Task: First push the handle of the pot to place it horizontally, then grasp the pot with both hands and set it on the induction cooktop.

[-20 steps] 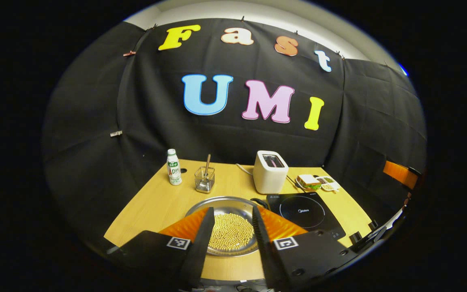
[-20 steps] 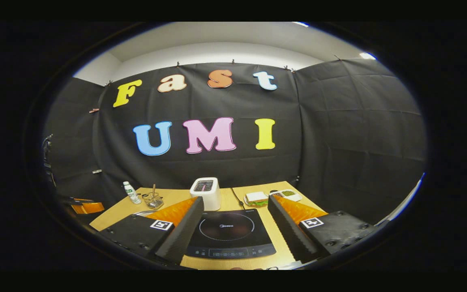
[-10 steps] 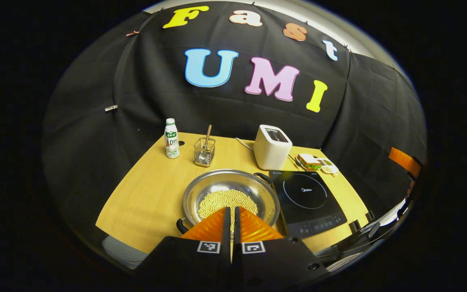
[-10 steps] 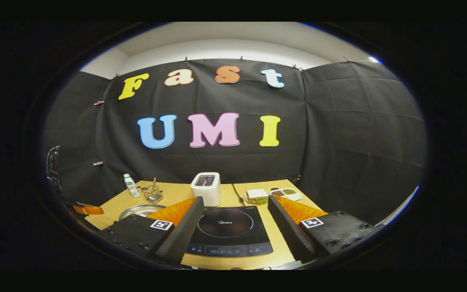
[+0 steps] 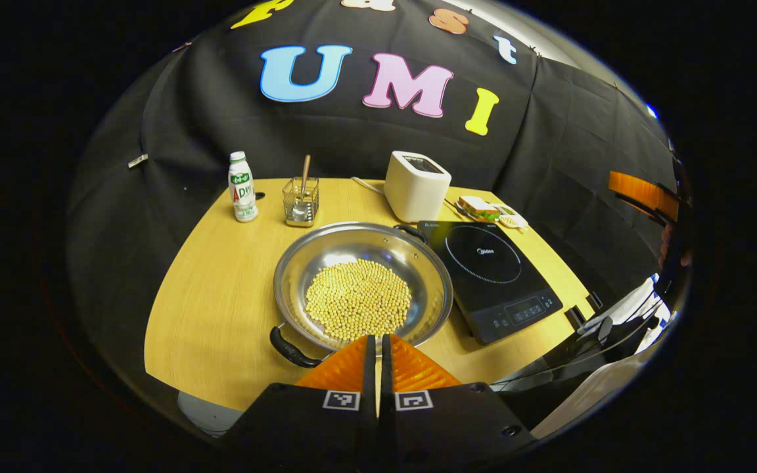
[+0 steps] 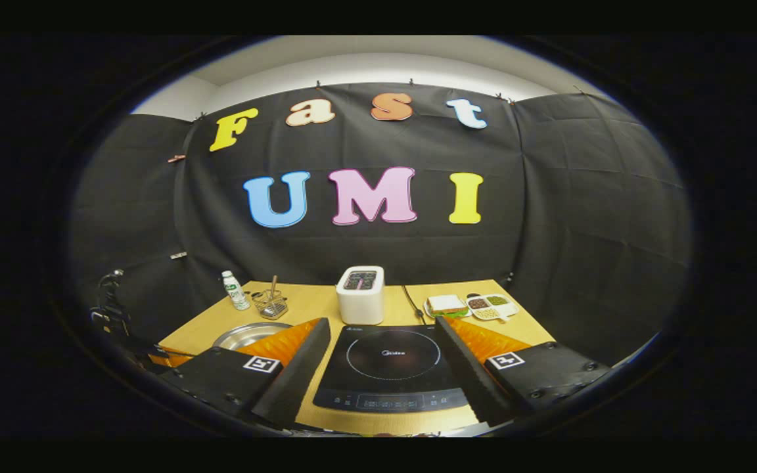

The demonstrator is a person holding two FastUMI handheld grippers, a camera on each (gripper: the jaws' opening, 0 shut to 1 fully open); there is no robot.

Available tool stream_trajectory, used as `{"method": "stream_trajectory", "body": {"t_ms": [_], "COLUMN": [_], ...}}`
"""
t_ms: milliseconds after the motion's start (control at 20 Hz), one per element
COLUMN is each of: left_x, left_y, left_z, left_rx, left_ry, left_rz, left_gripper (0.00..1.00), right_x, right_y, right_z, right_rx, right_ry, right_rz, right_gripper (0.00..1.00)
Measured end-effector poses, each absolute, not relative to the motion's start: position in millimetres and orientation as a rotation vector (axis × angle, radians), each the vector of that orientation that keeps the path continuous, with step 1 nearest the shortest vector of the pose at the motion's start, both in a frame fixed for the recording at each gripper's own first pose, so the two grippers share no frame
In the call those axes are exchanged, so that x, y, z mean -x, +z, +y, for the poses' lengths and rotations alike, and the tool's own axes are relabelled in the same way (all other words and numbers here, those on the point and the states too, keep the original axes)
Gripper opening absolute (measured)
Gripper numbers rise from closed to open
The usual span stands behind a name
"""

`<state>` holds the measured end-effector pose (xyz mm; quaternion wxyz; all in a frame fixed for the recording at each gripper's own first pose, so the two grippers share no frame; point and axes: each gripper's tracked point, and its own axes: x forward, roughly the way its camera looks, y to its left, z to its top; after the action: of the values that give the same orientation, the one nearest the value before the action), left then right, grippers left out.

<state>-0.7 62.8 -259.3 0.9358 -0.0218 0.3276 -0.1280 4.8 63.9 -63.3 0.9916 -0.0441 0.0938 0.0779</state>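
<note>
A wide steel pot (image 5: 362,249) with a heap of yellow beans (image 5: 359,299) sits mid-table. Its black handles lie on a diagonal: one (image 5: 290,348) at the near left, one (image 5: 411,231) at the far right beside the black induction cooktop (image 5: 490,276). My left gripper (image 5: 376,338) is shut with nothing in it and hovers at the pot's near rim. In the right gripper view, my right gripper (image 6: 382,322) stands open over the near part of the cooktop (image 6: 391,368), with the pot (image 6: 247,335) off to its left.
At the back of the wooden table (image 5: 221,289) stand a small bottle (image 5: 242,187), a clear cup with a spoon (image 5: 300,200) and a white toaster (image 5: 416,186). A sandwich plate (image 5: 477,207) and a snack dish (image 5: 513,220) lie right of the toaster.
My left gripper has shut and risen, so the whole pot now shows ahead of its tips. The right gripper stayed open and drifted slightly left.
</note>
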Motion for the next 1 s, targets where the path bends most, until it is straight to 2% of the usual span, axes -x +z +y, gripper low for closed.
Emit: {"method": "stream_trajectory", "body": {"t_ms": [150,400,700,1000], "left_x": [0.6,-1.9,-1.8,-16.4], "left_y": [-281.9,-312.2,-349.6,-358.9], "left_z": [68.9,70.3,79.5,88.0], "left_rx": [0.021,0.015,-0.059,-0.098], "left_ry": [-0.281,-0.242,-0.150,-0.063], "left_rz": [0.743,0.850,0.984,1.055], "left_gripper": [0.05,0.05,0.05,0.05], "right_x": [-14.0,-38.9,-59.5,-71.3], "right_y": [-66.4,-70.9,-88.4,-110.0], "right_z": [60.2,48.8,30.3,19.4], "right_rx": [0.096,0.050,0.026,0.028], "right_ry": [0.169,0.190,0.264,0.334], "right_rz": [0.197,0.215,0.273,0.302], "right_gripper": [0.99,0.98,0.99,0.99]}}
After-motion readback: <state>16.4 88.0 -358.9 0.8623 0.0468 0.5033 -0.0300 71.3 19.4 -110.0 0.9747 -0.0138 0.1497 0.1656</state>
